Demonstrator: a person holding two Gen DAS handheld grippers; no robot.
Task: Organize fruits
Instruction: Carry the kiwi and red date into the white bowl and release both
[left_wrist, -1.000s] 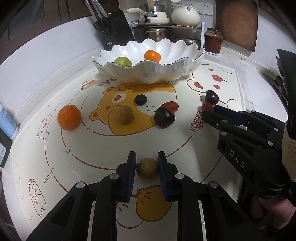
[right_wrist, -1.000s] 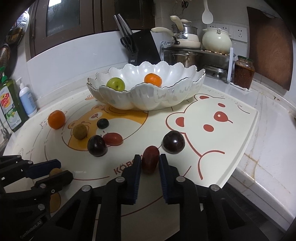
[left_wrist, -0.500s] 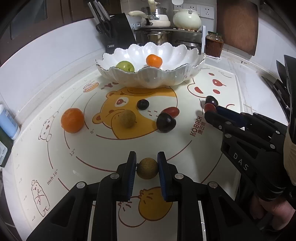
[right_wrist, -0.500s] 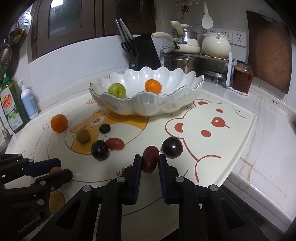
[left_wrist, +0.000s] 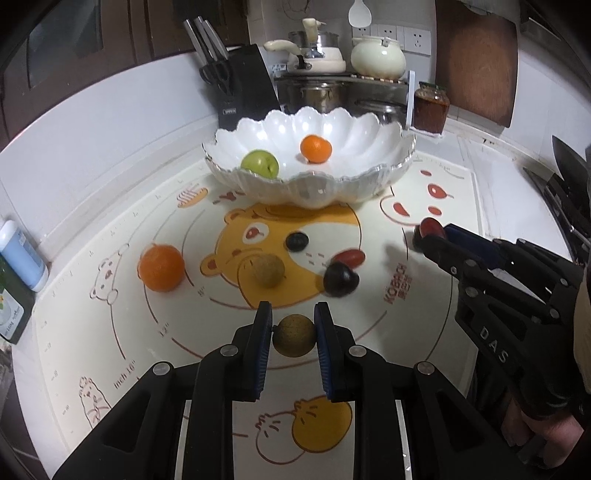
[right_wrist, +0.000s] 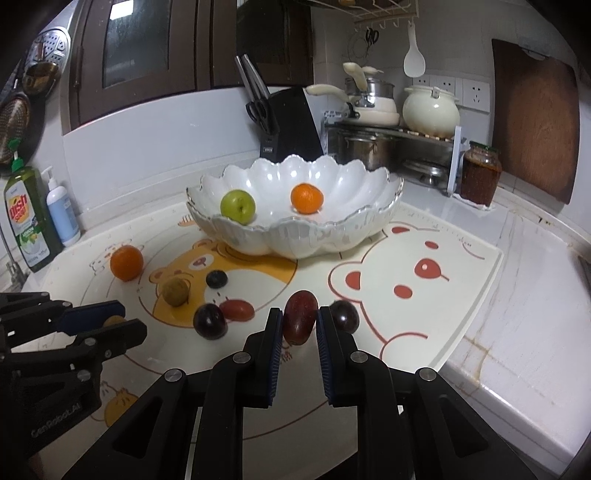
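Fruit is pinched in both tools: the left hand-held gripper (left_wrist: 294, 334) clamps a small brown round fruit (left_wrist: 294, 335) at lower centre, the right hand-held gripper (right_wrist: 300, 325) a dark red oblong fruit (right_wrist: 300, 320). The white scalloped bowl (right_wrist: 332, 236) sits upper centre, holding a green apple (right_wrist: 238, 206) and an orange (right_wrist: 306, 198). Best carry each high over the rim, one side apiece, then release low inside.

Lower centre: right gripper (right_wrist: 298, 325) clamping a dark red fruit (right_wrist: 300, 316); white scalloped bowl (right_wrist: 354, 225) at centre holds green apple (right_wrist: 238, 206) and orange (right_wrist: 306, 198)
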